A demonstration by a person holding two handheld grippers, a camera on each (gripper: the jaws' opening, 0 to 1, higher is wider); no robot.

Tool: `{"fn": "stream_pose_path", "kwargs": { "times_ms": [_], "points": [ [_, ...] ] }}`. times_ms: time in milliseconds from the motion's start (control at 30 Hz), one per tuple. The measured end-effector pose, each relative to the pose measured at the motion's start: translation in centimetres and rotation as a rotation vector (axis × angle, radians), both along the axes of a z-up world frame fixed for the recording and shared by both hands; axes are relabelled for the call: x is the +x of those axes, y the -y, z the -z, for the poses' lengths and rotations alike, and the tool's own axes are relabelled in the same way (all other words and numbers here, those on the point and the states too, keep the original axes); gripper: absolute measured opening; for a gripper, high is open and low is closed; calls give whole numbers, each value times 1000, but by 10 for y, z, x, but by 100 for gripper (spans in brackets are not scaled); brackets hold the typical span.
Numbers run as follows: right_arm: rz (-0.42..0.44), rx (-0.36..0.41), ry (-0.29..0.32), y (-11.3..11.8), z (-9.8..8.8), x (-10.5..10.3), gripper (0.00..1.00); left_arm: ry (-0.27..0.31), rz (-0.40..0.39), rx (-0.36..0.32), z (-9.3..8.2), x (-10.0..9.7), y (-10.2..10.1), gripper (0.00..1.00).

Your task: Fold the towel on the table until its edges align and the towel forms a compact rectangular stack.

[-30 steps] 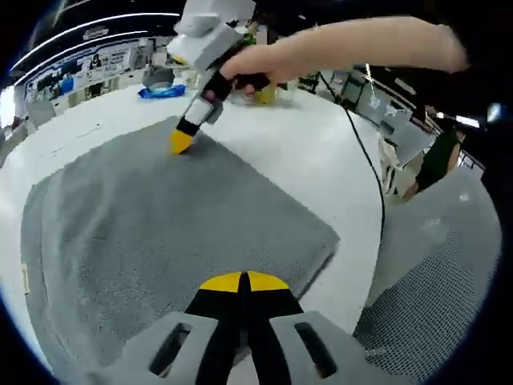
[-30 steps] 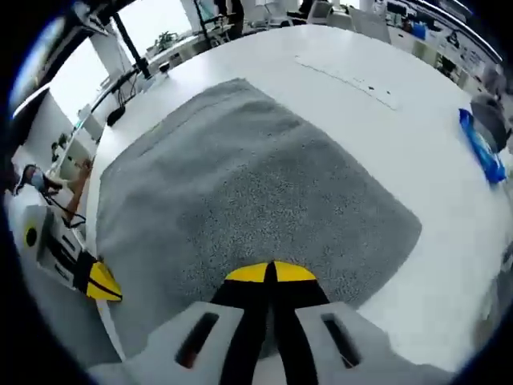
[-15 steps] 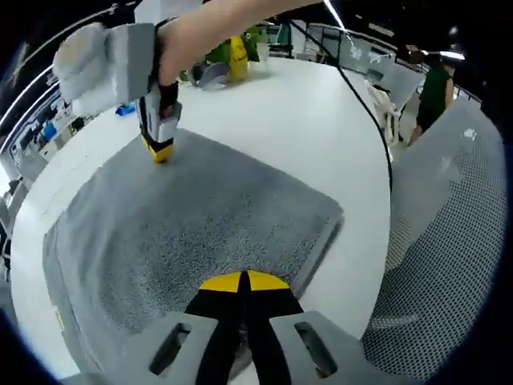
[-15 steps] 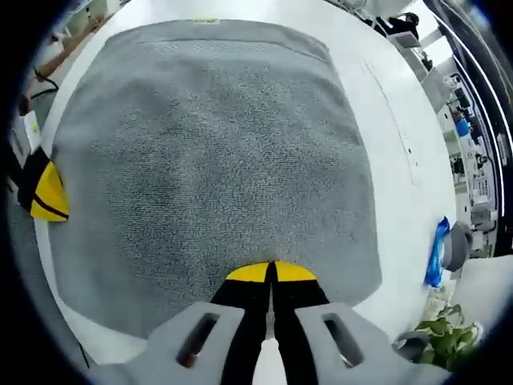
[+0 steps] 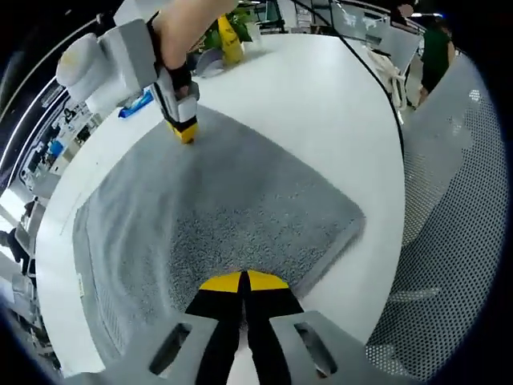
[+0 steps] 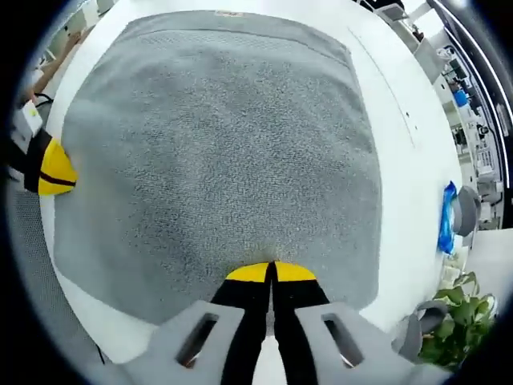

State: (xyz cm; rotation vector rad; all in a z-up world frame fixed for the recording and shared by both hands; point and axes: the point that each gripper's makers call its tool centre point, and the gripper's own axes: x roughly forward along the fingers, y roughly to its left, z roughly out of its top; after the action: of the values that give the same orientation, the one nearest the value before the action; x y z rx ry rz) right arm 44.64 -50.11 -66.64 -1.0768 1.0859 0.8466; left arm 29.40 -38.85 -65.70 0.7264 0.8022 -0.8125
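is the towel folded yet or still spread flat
Already folded at least once: the towel shows a doubled layer along its edge, lying flat on the table.

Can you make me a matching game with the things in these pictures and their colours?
Things:
1. fluffy terry towel
2. round table
3. crinkly plastic packet
4. leafy potted plant

Colours:
A. blue
B. green
C. grey
D. white

Pairs: 1-C, 2-D, 3-A, 4-B
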Motion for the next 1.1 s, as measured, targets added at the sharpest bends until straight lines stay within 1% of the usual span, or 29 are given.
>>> {"fn": "stream_pose_path", "kwargs": {
  "times_ms": [133,200,333,433,533,600,733,800,1100],
  "points": [
    [17,5,-12,7,0,-8,0,16,1,32,0,1,-5,1],
    [27,8,-18,12,-1,-15,0,14,-10,33,0,2,-7,1],
    [49,31,-20,18,-1,-22,0,11,-23,28,-1,3,-10,1],
    [65,45,-17,22,-1,-28,0,-7,-68,15,-1,4,-13,1],
    [71,50,-8,24,-1,-33,0,-8,-80,20,0,4,-14,1],
    [75,56,-3,25,-2,-35,0,-3,-74,32,0,4,-14,1],
    [108,81,-10,28,-2,-39,0,0,-73,47,-1,4,-16,1],
    [112,83,-10,30,-2,-45,0,1,-73,52,-1,4,-17,1],
    [99,66,31,35,-2,-59,0,8,-79,67,-1,5,-20,1]
  ]
}}
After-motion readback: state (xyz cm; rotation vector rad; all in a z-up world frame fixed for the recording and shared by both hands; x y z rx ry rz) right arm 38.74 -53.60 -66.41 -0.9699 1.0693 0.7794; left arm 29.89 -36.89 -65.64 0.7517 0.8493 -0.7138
